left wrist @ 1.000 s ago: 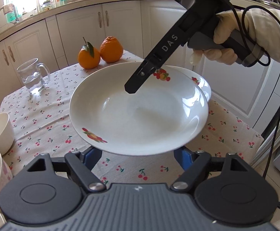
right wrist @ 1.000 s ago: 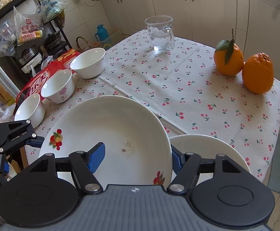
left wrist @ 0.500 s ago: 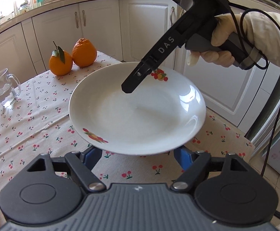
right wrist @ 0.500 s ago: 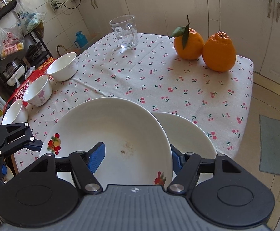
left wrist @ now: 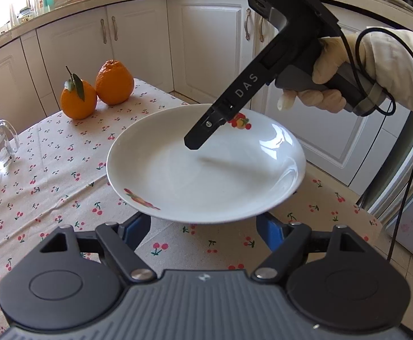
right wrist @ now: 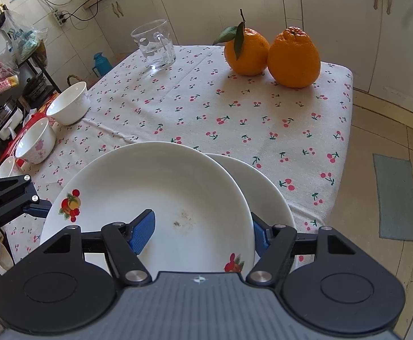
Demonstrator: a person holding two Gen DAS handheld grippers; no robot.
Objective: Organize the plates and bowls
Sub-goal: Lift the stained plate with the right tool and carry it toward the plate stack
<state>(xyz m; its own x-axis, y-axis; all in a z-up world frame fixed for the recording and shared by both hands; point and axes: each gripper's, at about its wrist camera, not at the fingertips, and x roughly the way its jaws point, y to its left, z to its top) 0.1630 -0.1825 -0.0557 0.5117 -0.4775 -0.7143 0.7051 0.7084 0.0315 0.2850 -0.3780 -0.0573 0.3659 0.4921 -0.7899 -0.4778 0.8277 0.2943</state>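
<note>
**Right wrist view: plate (right wrist: 155,187) pinched in right claw (right wrist: 200,226) above a second plate (right wrist: 266,189)**

Holds the fruit-printed plate clear of the table (right wrist: 235,119) by its near rim, one blue pad (right wrist: 142,231) lying inside the dish and the other tucked beyond the rim. Hovers partly over the second plate, itself lying flat at the table's near right corner, close to the drop to the floor (right wrist: 376,130). Left wrist view: left claw (left wrist: 200,229) spread wide, pads just below the plate's opposite rim. Cannot tell whether touching.

Likely trouble from here:
- Slipping out of a one-sided pinch on glazed ware if tilted further.
- Clinking or chipping if lowered off-centre onto the second plate.
- Nudging that lower plate off the table edge if pushed sideways, with so little margin at the corner.
- Trapping the left claw's pads between the two plates if not drawn clear first.

Open room: plenty of bare cloth mid-table, between the plates and the oranges (right wrist: 271,53) and glass mug (right wrist: 154,45). Bowls (right wrist: 67,103) lined along the far left edge, well apart from both plates. Safer kept inboard, away from the corner.
</note>
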